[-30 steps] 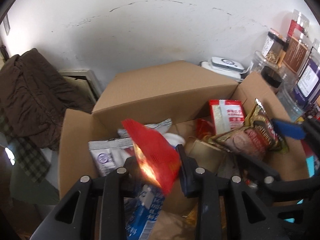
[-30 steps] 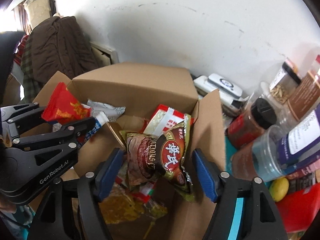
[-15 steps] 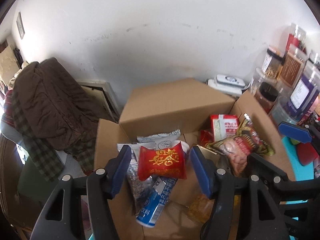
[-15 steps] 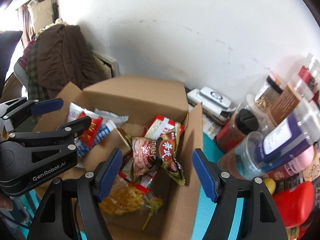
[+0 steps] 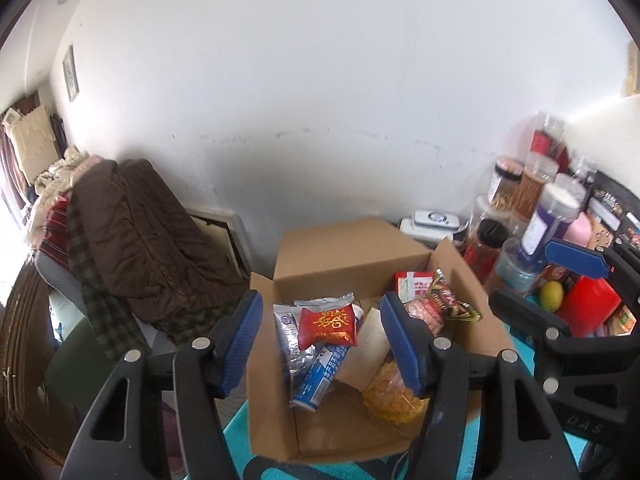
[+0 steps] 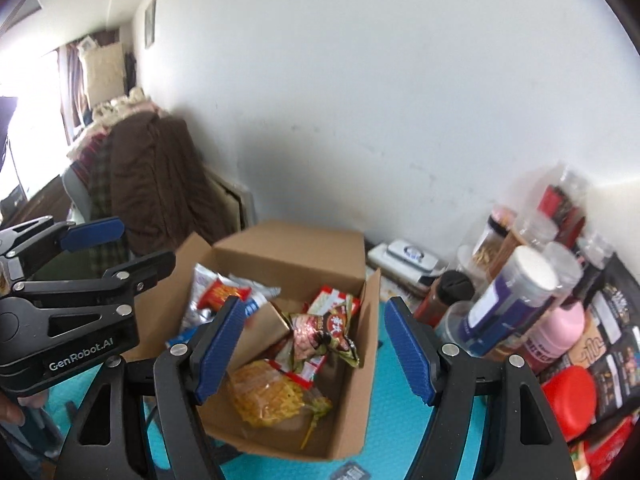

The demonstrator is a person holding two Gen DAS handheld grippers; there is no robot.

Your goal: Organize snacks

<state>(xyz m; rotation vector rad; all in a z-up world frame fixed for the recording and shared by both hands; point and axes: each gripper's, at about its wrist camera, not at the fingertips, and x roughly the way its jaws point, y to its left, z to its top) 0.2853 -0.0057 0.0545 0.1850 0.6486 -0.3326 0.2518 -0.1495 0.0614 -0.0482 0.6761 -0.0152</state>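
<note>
Both my claws have pulled up and back from the cardboard box point(image 5: 352, 252) since a second ago; the red packet point(image 5: 329, 326) my left claw was pinching now lies in the box.

Left gripper point(image 5: 320, 340): jaws spread, nothing between the pads, hanging above the box's left half. The red packet rests on a silver packet point(image 5: 289, 328) and a blue-and-white packet point(image 5: 320, 372). Right gripper point(image 6: 312, 350): jaws wide apart, empty, above the box's right half, where a brown-and-green snack bag point(image 6: 326, 334) lies over a yellow noodle bag point(image 6: 272, 394). The box stands on a teal mat point(image 6: 396, 432). Jars and bottles point(image 6: 516, 292) crowd just right of it.
</note>
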